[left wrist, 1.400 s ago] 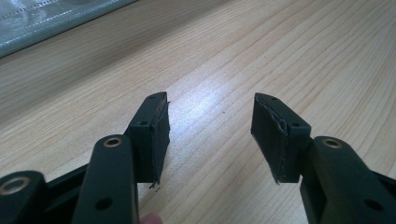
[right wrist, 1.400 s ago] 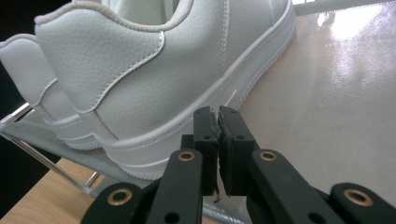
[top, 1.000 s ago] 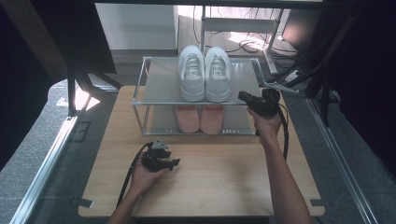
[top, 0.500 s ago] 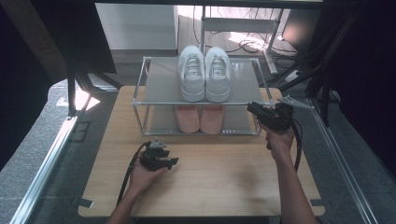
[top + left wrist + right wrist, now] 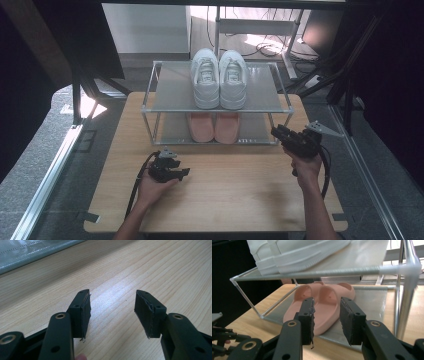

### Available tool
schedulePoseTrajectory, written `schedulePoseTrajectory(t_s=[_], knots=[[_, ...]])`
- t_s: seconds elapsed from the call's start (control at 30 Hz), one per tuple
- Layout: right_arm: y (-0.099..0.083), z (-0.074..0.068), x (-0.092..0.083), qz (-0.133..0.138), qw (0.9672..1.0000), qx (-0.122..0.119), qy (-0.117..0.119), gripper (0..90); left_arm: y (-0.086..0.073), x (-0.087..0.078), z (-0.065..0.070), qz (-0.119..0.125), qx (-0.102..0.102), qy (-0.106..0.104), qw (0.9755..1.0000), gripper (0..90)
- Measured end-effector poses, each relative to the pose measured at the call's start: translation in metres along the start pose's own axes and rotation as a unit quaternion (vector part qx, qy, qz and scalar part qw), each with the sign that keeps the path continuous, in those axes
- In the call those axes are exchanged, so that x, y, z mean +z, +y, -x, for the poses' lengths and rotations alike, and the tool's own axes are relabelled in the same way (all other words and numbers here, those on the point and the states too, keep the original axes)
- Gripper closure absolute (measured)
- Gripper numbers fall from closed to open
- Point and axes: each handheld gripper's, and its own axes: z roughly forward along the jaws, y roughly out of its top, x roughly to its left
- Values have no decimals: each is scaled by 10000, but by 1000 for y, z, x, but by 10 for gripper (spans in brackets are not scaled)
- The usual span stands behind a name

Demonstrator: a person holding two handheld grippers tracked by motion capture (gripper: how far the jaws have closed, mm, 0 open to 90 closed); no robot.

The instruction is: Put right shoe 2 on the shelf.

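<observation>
A pair of white sneakers stands on the top shelf of a metal-framed rack. Pink slippers lie side by side on the lower shelf. My right gripper hovers off the rack's near right corner and points toward the lower shelf. Its jaws have just been opening and nothing is between them. In the right gripper view the pink slippers lie beyond the open right gripper, and a white sneaker sits above. My left gripper rests low over the table at the near left, open and empty.
The wooden table stretches in front of the rack. The rack's near right post rises close to my right gripper. Cables lie on the floor behind the table, and dark frame bars stand at the right.
My right hand has come down from beside the top shelf to the rack's near right corner, and its jaws have spread apart. The left hand has kept still.
</observation>
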Motion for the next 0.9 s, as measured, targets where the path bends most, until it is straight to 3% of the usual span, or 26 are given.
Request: schedulePoseTrajectory(t_s=[0.23, 0.57, 0.9], knots=[[-23, 8, -5, 9, 10000, 52, -29, 609, 0, -1, 0, -1, -23, 12, 10000, 473], [-64, 14, 4, -439, 9990, 80, -73, 572, 0, -3, -2, 11, -14, 30, 10000, 473], [-84, 17, 13, -767, 9969, 144, -141, 555, 0, -4, -3, 52, -35, 31, 10000, 472]])
